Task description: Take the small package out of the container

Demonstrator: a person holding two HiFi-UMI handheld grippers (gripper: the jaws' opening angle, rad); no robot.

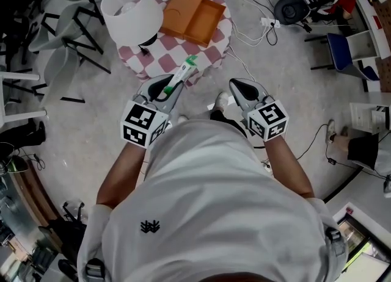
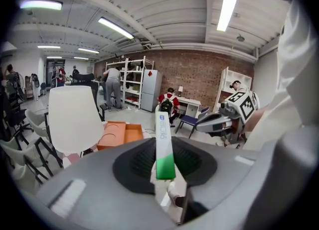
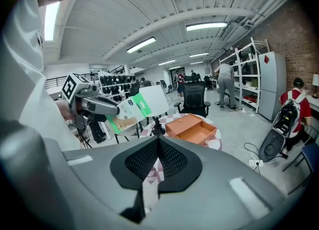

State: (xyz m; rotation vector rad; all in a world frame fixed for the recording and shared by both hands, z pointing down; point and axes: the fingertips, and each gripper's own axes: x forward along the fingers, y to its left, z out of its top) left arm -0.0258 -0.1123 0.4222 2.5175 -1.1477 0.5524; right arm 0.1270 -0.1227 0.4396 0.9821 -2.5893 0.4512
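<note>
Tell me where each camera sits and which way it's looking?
Head view: on the person's head, looking steeply down at the checkered table, orange container and lamp; shows their shirt, left tool and right tool.
Left gripper view: rides the left tool, looking along jaws shut on the small package; shirt at right.
Right gripper view: rides the right tool, jaws together, empty; shirt at left.
Shared: both gripper views see the orange container, and each sees the other tool.
</note>
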